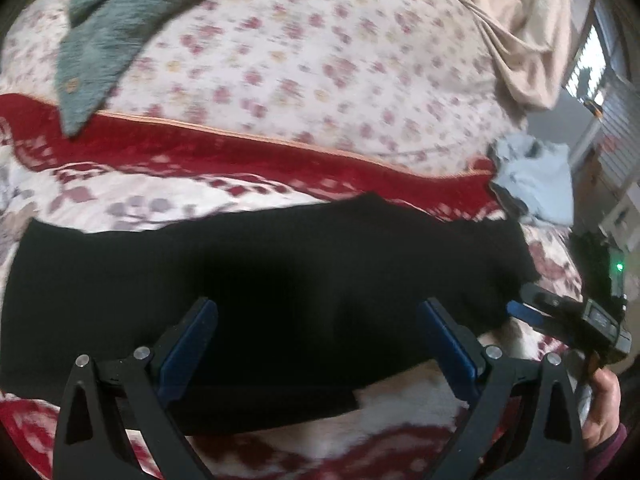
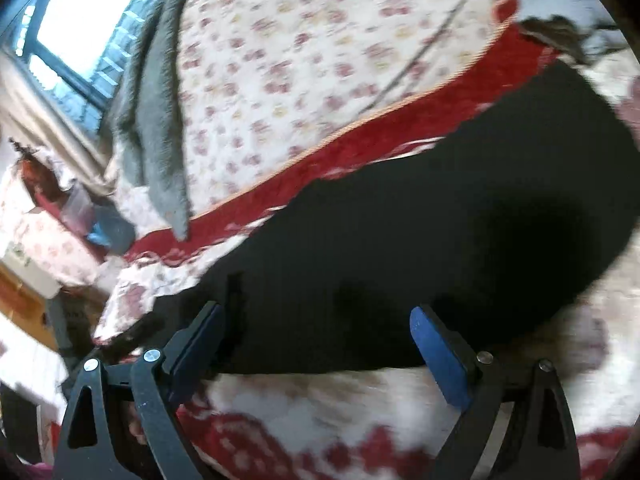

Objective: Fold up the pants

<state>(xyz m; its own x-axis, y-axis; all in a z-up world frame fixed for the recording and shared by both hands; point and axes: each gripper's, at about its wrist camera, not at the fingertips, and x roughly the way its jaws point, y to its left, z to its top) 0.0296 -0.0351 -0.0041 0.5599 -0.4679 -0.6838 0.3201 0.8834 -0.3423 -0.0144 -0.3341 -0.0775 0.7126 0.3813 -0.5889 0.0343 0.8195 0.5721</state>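
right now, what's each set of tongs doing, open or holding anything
Left tongs: open, holding nothing, over the black pants.
Right tongs: open, holding nothing, over the same pants.

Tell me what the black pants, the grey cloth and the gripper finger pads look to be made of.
Black pants: soft matte fabric, possibly knit; no sheen, blur hides the weave.
Grey cloth: fuzzy fleece or terry; the nap shows.
Left gripper finger pads: smooth blue rubber or plastic on black frames, probably plastic.
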